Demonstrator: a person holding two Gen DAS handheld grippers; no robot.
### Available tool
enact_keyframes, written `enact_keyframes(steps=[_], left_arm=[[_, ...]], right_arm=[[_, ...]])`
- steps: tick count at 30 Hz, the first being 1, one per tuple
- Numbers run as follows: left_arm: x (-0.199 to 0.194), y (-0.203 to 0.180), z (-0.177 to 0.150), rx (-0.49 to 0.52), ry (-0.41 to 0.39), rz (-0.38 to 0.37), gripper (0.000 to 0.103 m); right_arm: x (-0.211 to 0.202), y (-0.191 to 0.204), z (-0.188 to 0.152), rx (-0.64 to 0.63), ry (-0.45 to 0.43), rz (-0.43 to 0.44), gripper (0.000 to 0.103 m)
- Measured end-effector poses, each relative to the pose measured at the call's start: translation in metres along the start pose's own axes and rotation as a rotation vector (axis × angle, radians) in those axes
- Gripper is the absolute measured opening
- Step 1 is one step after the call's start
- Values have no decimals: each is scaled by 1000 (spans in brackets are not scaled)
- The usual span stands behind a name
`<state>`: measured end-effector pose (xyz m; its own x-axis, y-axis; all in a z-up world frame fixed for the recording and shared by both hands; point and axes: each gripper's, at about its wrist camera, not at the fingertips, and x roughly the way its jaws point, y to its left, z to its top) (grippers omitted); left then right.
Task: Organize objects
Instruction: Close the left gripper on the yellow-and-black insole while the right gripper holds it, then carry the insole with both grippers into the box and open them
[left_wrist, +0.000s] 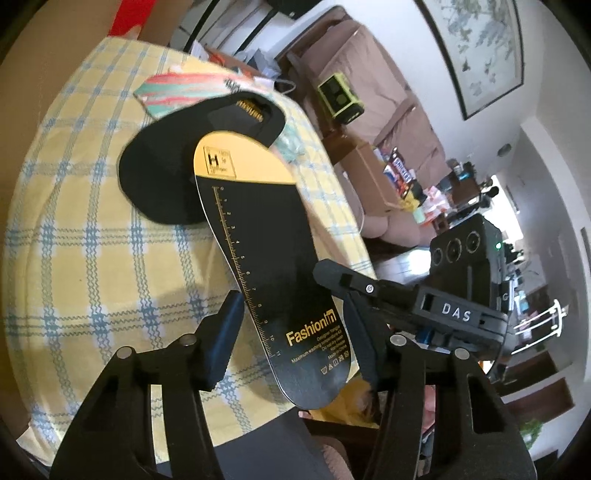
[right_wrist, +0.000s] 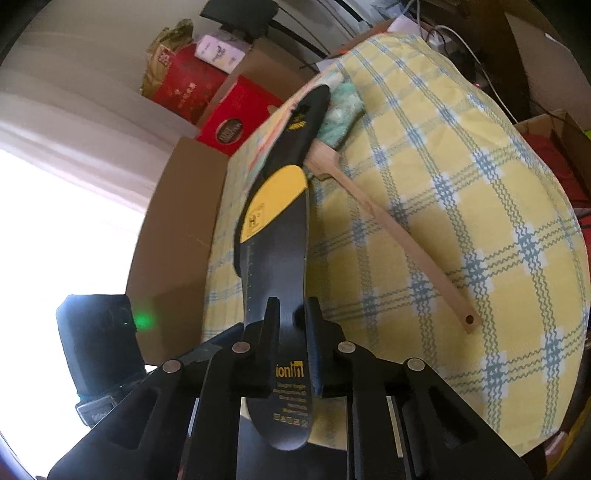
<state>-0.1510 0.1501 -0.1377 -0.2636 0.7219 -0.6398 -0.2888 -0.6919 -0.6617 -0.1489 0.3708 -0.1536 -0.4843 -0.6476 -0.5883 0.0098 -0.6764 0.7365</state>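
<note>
My right claw (right_wrist: 291, 314) is clenched on the black-and-yellow printed insole (right_wrist: 275, 229); left claw (left_wrist: 291, 314) straddles it, released. Closing carelessly risks twisting it free.

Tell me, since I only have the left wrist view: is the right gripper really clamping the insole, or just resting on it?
Observer: Clamping. In the right wrist view the right gripper has both fingers pressed on the insole, one on each face, near its printed end.
Operator: Is there anything else there that I'm missing?
Observer: A stick of pale wood lies on the cloth to the right of the insole, with a hole at its near end.
Operator: Does it touch the insole?
Observer: Its broad far end runs behind the insole's edge by the yellow patch. I cannot tell whether they touch.
</note>
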Motion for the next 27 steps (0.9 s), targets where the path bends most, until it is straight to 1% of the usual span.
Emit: enact_keyframes(steps=[5, 6, 8, 11, 17, 21, 25, 27], left_arm=[[-22, -13, 2, 31, -48, -26, 51], [-27, -16, 2, 36, -60, -29, 50], [-37, -20, 4, 42, -81, -29, 43], [-53, -29, 9, 58, -119, -24, 37], [-85, -45, 18, 100, -176, -16, 33], [-103, -48, 22, 115, -201, -4, 31], [-120, -45, 24, 98, -201, 31, 28], [-135, -41, 26, 93, -222, 37, 28]], right_arm=[[-15, 21, 2, -41, -44, 16, 14], [-18, 25, 3, -49, -54, 19, 14], [-27, 35, 4, -63, -75, 31, 14], [-40, 51, 5, -92, -104, 50, 13], [-59, 87, 10, -164, -138, 74, 13], [-58, 109, 14, -198, -139, 76, 13], [-48, 130, 15, -232, -126, 76, 13], [-41, 142, 15, -251, -119, 77, 13]])
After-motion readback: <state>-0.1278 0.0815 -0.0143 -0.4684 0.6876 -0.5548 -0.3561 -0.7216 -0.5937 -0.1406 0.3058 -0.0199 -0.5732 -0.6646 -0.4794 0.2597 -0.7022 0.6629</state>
